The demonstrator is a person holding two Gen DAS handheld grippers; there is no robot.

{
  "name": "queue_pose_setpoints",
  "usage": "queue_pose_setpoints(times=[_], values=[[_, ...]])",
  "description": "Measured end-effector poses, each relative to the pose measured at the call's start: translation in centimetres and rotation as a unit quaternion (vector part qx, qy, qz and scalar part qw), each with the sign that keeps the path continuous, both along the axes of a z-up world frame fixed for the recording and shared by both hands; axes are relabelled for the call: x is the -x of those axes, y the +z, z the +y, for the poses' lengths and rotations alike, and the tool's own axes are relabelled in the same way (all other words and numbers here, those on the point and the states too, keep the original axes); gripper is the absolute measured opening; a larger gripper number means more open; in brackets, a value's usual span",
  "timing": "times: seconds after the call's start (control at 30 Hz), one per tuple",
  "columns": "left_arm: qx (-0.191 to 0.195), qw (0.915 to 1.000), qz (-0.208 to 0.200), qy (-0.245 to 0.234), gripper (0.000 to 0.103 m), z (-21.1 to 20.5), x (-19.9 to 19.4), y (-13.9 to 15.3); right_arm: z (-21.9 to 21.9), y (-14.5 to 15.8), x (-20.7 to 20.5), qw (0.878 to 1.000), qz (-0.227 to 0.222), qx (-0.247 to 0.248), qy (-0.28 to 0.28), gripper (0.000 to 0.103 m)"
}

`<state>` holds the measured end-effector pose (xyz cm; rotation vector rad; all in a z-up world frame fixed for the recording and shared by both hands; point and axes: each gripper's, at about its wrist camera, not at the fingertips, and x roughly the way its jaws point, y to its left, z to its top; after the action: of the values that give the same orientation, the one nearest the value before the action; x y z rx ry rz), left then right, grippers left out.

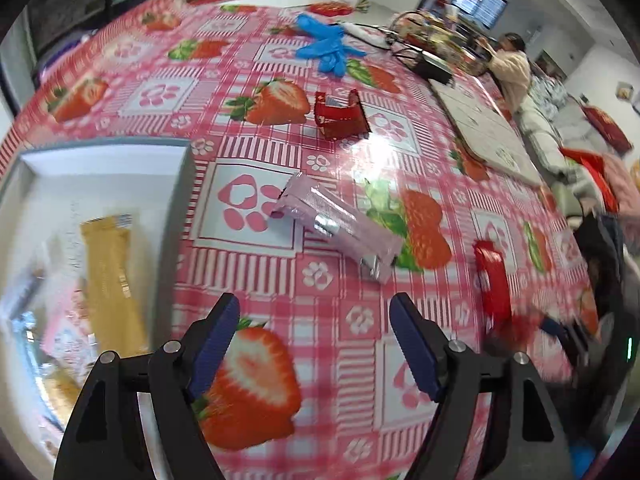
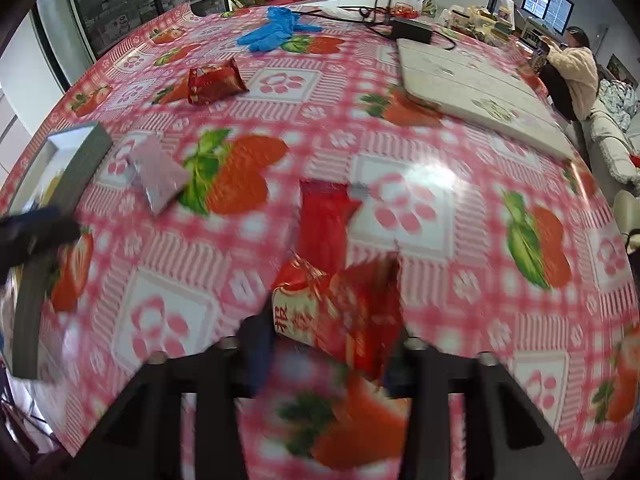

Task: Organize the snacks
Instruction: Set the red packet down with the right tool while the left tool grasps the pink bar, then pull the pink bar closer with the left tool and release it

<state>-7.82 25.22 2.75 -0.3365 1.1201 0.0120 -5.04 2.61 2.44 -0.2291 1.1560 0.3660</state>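
Left wrist view. We see the left gripper (image 1: 314, 344) low in the frame, its jaws spread wide with nothing between them, hovering over the strawberry tablecloth (image 1: 256, 128). At centre lies the pink snack packet (image 1: 340, 220), flat on the cloth and slanting toward the lower right. At the left edge stands the white box (image 1: 180, 184), already holding a yellow packet (image 1: 110, 280) and other wrappers too blurred to name. A red packet (image 1: 340, 114) lies above centre, and a second red wrapper (image 1: 492, 284) shows at the right, blurred. Blue gloves (image 1: 326, 46) lie in the upper middle.

Right wrist view. We see the right gripper (image 2: 332, 344) at bottom centre, clenched on a red snack pack (image 2: 340, 308) with printed characters; motion blur softens its edges. Another red wrapper (image 2: 324, 220) lies just above it, whether touching we cannot tell. The pink snack packet (image 2: 160, 172) sits at the left, near the white box (image 2: 80, 152) at the left edge. The far red packet (image 2: 216, 84) is in the upper left, the blue gloves (image 2: 272, 32) above it.

Handling. We judge these packets light, soft and crinkly, with slick foil skins that may slide between the pads and contents that may crush. A hold across the narrow middle, or on a sealed end, looks safest for the pink snack packet.
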Motion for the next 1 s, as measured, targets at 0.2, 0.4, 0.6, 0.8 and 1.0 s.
queue_pose_setpoints(times=[0.2,0.4,0.6,0.8,1.0], values=[[0.042,0.9934,0.006,0.107,0.083,0.5,-2.6,-1.1,-3.6,-0.6,3.2,0.999,-0.046,-0.014,-0.021,0.097],[0.001,0.9879,0.014,0.154,0.089,-0.2,-5.3,-1.6,-4.3,-1.0,4.1,0.996,-0.072,-0.034,-0.03,0.102],[-0.127,0.9876,0.019,0.09,0.091,-3.7,-6.1,-2.6,-4.3,-1.0,4.2,0.996,-0.075,-0.036,-0.03,0.103],[-0.132,0.9906,-0.016,0.033,0.034,-4.3,-4.1,-1.9,-4.3,-1.0,4.3,0.996,-0.075,-0.037,-0.031,0.103],[-0.127,0.9908,-0.036,-0.033,0.031,-6.1,1.5,-1.9,-4.4,-1.0,4.3,0.996,-0.075,-0.037,-0.031,0.103]])
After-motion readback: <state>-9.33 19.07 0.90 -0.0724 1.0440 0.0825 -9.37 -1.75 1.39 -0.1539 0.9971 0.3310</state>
